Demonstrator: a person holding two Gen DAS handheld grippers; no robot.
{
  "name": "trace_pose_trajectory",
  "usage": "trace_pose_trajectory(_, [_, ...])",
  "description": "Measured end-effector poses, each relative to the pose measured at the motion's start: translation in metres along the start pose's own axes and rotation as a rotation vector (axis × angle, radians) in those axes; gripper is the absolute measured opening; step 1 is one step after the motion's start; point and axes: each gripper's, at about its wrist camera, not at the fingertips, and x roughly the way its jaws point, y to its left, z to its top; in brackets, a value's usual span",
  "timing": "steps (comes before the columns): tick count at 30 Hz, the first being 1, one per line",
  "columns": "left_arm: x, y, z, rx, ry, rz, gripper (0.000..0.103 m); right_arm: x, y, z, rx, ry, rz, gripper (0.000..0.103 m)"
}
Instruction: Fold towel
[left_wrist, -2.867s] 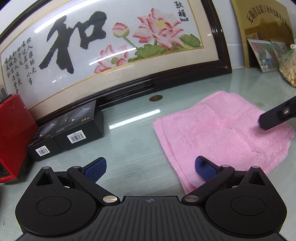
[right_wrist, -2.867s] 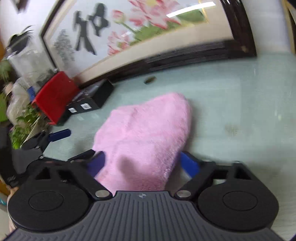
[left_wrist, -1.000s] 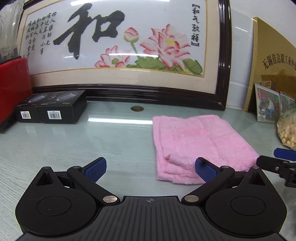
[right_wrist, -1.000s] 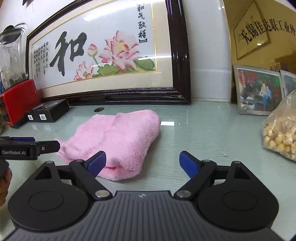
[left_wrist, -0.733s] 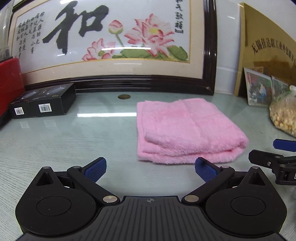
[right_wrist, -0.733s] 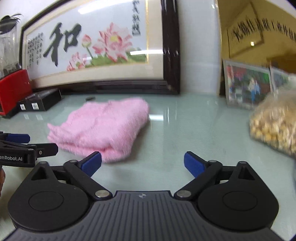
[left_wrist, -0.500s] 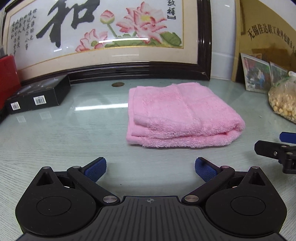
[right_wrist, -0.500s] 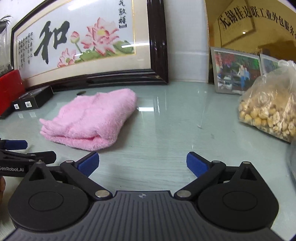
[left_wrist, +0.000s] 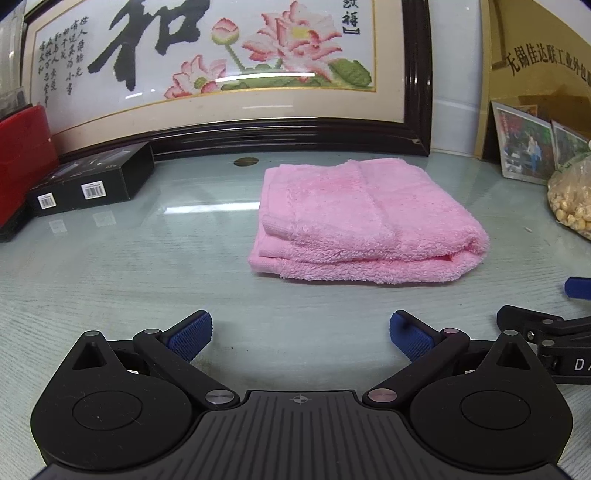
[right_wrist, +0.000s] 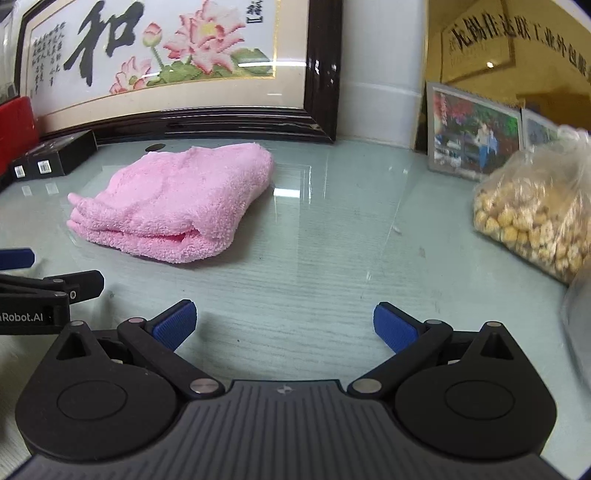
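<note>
A pink towel (left_wrist: 365, 221) lies folded into a thick stack on the glass table top; it also shows in the right wrist view (right_wrist: 177, 203). My left gripper (left_wrist: 300, 334) is open and empty, held back from the towel's near edge. My right gripper (right_wrist: 284, 326) is open and empty, to the right of the towel and apart from it. The right gripper's tip also shows at the right edge of the left wrist view (left_wrist: 535, 321), and the left gripper's tip at the left edge of the right wrist view (right_wrist: 55, 288).
A framed lotus picture (left_wrist: 229, 74) leans on the back wall. Two black boxes (left_wrist: 92, 181) and a red box (left_wrist: 22, 158) stand at the left. Photo frames (right_wrist: 476, 136) and a bag of nuts (right_wrist: 535, 218) are at the right.
Both grippers let go of the towel and drew back from it. The towel now lies folded and still, farther from both cameras.
</note>
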Motion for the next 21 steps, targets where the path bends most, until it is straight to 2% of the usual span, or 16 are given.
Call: trace_pose_trajectory(21, [-0.0019, -0.0010, -0.0007, -0.017, 0.000, 0.016, 0.103, -0.0054, 0.0006, -0.0023, 0.009, 0.000, -0.009, 0.103])
